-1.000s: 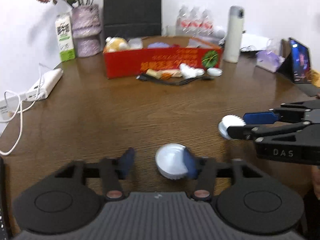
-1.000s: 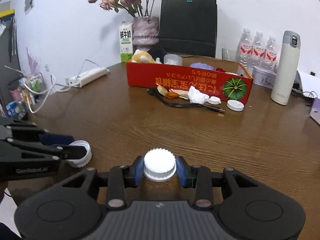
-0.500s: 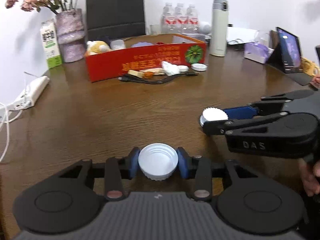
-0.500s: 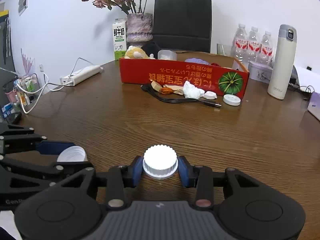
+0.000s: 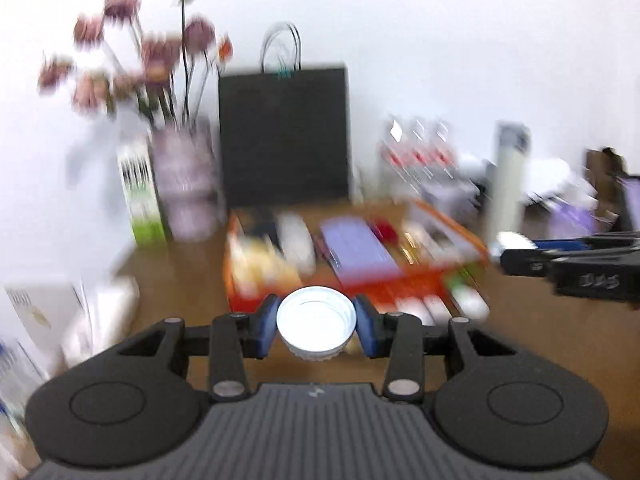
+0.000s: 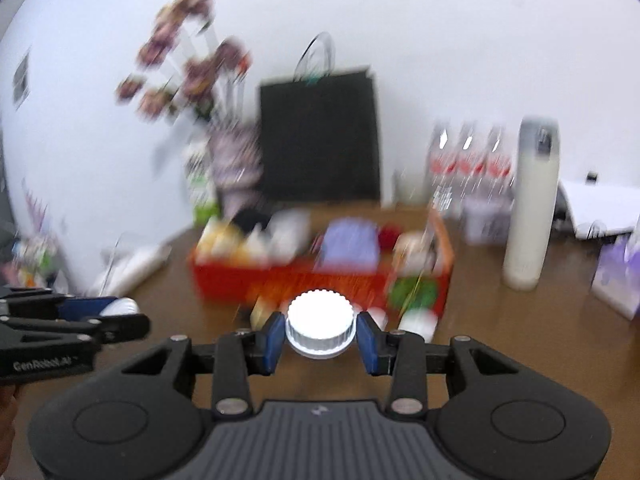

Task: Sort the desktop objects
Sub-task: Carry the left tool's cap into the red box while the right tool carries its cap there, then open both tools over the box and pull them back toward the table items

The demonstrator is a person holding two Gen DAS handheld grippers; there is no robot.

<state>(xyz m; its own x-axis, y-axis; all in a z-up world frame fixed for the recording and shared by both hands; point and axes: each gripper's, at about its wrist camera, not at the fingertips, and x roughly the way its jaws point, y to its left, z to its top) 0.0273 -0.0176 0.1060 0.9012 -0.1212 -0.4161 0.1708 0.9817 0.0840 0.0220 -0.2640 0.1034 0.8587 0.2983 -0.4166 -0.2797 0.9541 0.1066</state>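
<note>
White ribbed plastic cap [image 5: 316,328], hollow side up, sits pinched in the left tongs [image 5: 316,330]; right tongs [image 6: 321,336] pinch another white ribbed cap [image 6: 320,322], closed top up.

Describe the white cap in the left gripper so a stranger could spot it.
In front of the long red cardboard box on the brown wooden table, the left gripper clamps a round white plastic cap. Its hollow, threaded side faces up, unlike the right gripper's closed ridged white cap.

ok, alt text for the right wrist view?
The right gripper grips a white ribbed bottle cap, top up, facing a blurred red box of items on a brown table. The left gripper, at the left edge, holds another white cap.
</note>
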